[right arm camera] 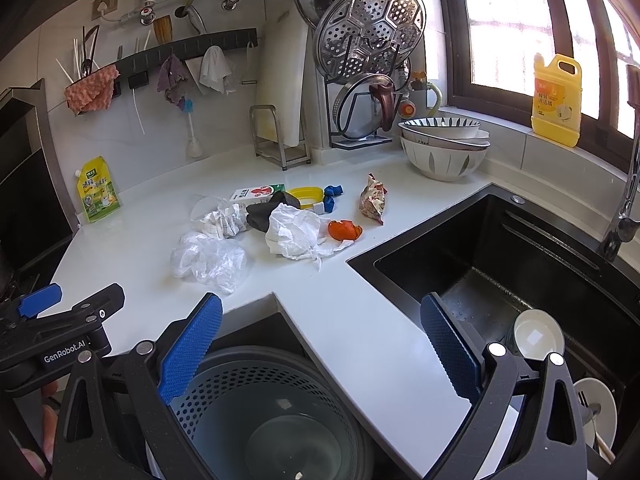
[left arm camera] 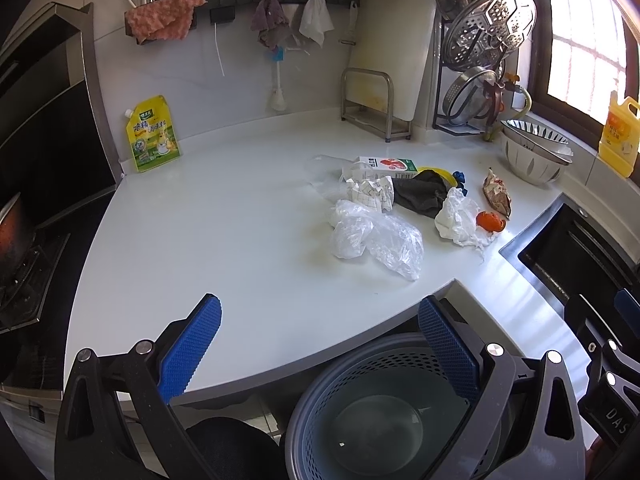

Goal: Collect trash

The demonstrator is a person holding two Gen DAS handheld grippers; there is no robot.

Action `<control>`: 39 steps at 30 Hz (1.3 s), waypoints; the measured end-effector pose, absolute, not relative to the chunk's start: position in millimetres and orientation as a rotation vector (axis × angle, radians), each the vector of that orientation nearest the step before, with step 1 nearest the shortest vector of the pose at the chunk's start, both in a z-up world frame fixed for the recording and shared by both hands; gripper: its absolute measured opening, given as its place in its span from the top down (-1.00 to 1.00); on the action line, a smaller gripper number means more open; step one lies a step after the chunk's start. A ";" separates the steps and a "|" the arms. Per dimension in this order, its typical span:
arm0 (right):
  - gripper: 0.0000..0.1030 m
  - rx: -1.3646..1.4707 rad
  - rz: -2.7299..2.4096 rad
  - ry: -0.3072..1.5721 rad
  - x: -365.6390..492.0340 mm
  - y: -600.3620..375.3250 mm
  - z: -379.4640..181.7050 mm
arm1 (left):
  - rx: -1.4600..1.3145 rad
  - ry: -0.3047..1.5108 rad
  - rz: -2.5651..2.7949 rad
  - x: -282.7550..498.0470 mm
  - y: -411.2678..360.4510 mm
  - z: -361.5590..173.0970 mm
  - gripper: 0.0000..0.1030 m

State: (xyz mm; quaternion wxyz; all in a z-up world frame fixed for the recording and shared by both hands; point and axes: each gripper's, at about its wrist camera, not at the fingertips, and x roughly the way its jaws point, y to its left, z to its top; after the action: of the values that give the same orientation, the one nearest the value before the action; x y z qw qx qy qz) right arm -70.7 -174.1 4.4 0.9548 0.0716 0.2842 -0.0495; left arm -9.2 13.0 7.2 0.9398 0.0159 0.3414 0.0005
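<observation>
Trash lies in a pile on the white counter (left arm camera: 224,216): a clear plastic bag (left arm camera: 376,240) (right arm camera: 208,258), crumpled white paper (left arm camera: 458,216) (right arm camera: 296,232), a checked wrapper (left arm camera: 372,194), a dark rag (left arm camera: 424,194), a juice carton (left arm camera: 388,164) (right arm camera: 256,194), an orange peel (left arm camera: 490,222) (right arm camera: 345,229) and a snack wrapper (left arm camera: 497,194) (right arm camera: 373,199). A grey perforated bin (left arm camera: 384,408) (right arm camera: 264,412) stands on the floor below the counter edge. My left gripper (left arm camera: 320,344) is open and empty above the counter's front edge. My right gripper (right arm camera: 320,344) is open and empty, over the bin and counter corner.
A black sink (right arm camera: 500,264) with dishes lies to the right. Stacked bowls (right arm camera: 444,148), a lid rack (right arm camera: 360,80) and a yellow detergent bottle (right arm camera: 556,100) stand at the back. A yellow pouch (left arm camera: 152,134) leans against the wall. A stove (left arm camera: 24,264) is at left.
</observation>
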 end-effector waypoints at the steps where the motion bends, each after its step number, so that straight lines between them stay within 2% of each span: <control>1: -0.84 0.146 -0.101 0.577 -71.0 -174.0 4.3 | 0.031 0.696 0.001 -9.3 13.2 7.6 -0.88; 39: -0.84 0.152 -0.104 0.583 -71.1 -177.4 -0.1 | 0.039 0.698 0.007 -9.7 14.6 8.3 -0.88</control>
State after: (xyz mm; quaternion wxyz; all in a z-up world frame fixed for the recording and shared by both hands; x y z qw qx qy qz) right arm -71.1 -177.4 -0.1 0.9536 0.0749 0.2872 -0.0512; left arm -9.7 14.6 8.3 0.9396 0.0191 0.3418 0.0032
